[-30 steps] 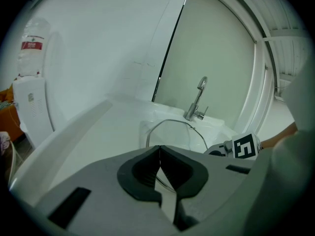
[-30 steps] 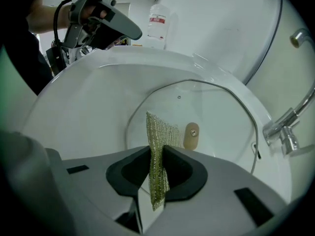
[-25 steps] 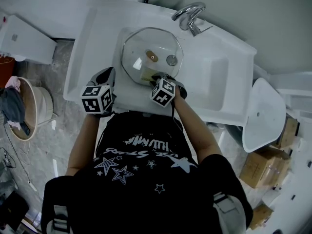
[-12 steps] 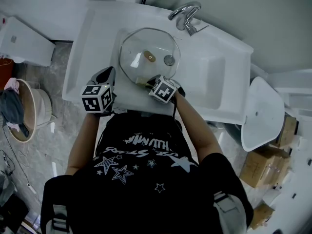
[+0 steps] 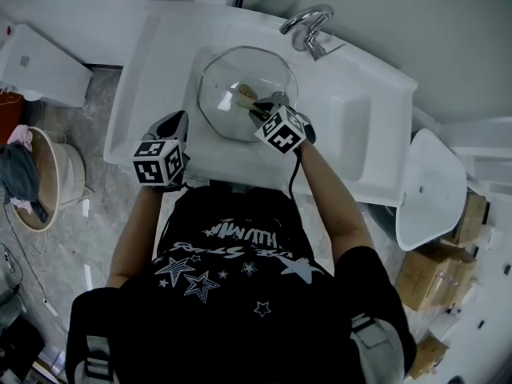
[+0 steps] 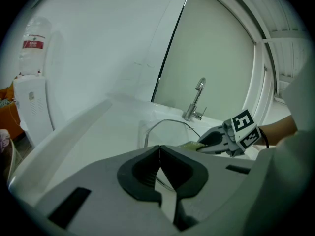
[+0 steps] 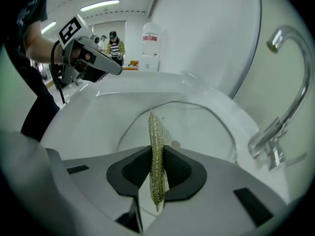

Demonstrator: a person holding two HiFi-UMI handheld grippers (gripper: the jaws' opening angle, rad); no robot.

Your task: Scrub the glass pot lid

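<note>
The glass pot lid [image 5: 240, 70] lies in the white sink [image 5: 152, 70], its knob near the middle. My right gripper [image 5: 258, 107] reaches over the lid's near half and is shut on a yellow-green scrubbing cloth [image 7: 155, 132], which stands on edge between the pads above the glass lid [image 7: 197, 127]. My left gripper [image 5: 178, 122] rests at the sink's near left, beside the lid's rim. In the left gripper view the left gripper [image 6: 159, 151] is shut with nothing seen between its jaws; the lid's rim [image 6: 165, 122] and the right gripper [image 6: 224, 136] lie beyond.
A chrome faucet [image 5: 308, 24] stands at the sink's back. A second shallow basin [image 5: 356, 138] lies to the right. A white tub [image 5: 428, 186] and cardboard boxes [image 5: 428, 274] are further right; a bucket [image 5: 56, 174] sits on the floor at left.
My right gripper has moved with the cloth away from the near rim, further onto the lid toward its knob. The left gripper has stayed put.
</note>
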